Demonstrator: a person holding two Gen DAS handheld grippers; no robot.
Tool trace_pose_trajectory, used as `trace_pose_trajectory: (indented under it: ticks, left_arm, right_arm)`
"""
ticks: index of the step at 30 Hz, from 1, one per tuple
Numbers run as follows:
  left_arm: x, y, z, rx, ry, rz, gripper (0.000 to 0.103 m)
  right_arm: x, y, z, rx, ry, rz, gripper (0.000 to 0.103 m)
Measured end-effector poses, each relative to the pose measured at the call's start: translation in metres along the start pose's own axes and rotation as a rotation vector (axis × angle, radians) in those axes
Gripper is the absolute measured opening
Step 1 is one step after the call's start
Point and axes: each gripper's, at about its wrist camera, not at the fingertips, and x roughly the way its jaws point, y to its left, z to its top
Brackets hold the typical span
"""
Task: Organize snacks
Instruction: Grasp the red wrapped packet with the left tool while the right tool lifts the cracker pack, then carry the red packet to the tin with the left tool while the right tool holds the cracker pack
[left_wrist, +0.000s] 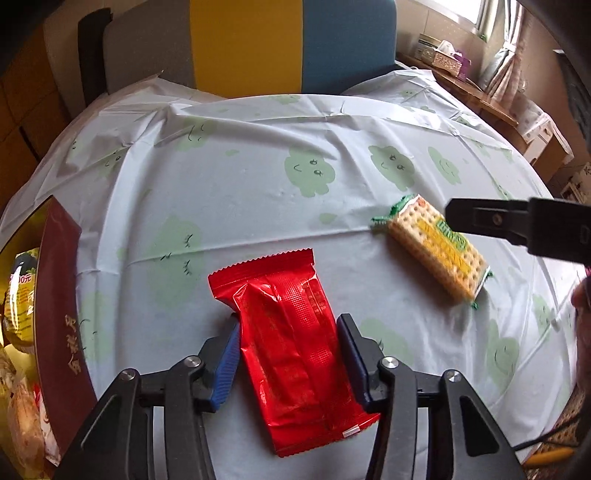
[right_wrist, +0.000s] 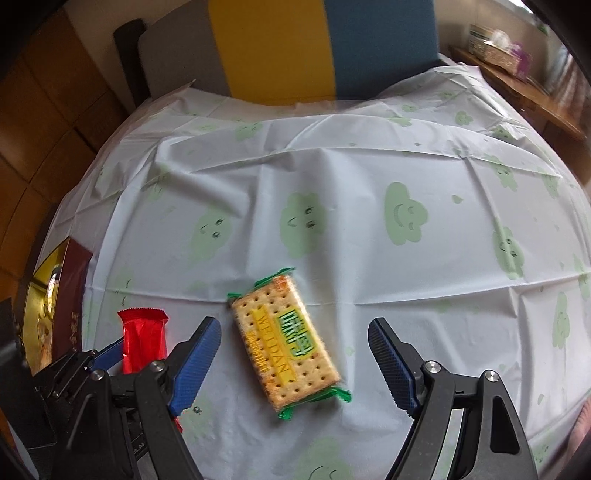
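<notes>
The left gripper (left_wrist: 288, 354) straddles the red packet (left_wrist: 291, 350), its blue pads tight against both long edges, so it is grasping the packet, which lies flat on the cloth (left_wrist: 258, 177). The foil looks slick and puffy; a firm squeeze low on the packet, then a straight lift, should keep it from sliding out.

To the right of the red packet lies the cracker pack (right_wrist: 286, 339), untouched, with the right gripper (right_wrist: 295, 354) spread wide around it and clear of both sides. It probably needs to come down further before closing.

Left of the red packet stands a dark red box (left_wrist: 61, 295), already holding snacks.

The cloth is pale, creased, printed with green clouds. Beyond the red packet is a grey, yellow and blue chair (left_wrist: 243, 44); a window is at the far right.
</notes>
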Motion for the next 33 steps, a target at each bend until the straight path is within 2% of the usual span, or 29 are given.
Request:
trace_pose_trajectory:
  ticks: [5,10,12,14,22,27,33]
  left_arm:
    - [-0.008,0.003,-0.018,0.023,-0.044,0.001,0.052]
    - [-0.007,0.007,-0.024,0.024,-0.082,-0.004,0.054]
    - [-0.007,0.007,-0.025,0.022,-0.091,0.0,0.056]
    - [-0.006,0.007,-0.026,0.021,-0.099,0.005,0.056]
    - [-0.007,0.006,-0.033,0.01,-0.156,0.015,0.055]
    - [-0.009,0.006,-0.036,0.003,-0.175,0.024,0.052]
    - [-0.016,0.008,-0.036,-0.007,-0.154,0.032,0.048]
  right_arm:
    - [0.013,0.016,-0.007,-0.087,0.032,-0.014,0.082]
    - [0.026,0.02,-0.012,-0.131,0.052,-0.067,0.082]
    - [0.032,0.022,-0.015,-0.159,0.068,-0.087,0.075]
    - [0.04,0.024,-0.019,-0.185,0.099,-0.103,0.051]
    - [0.042,0.013,-0.021,-0.155,0.096,-0.047,0.053]
    - [0.041,0.015,-0.026,-0.195,0.078,-0.065,0.054]
    - [0.04,0.023,-0.03,-0.238,0.066,-0.099,0.052]
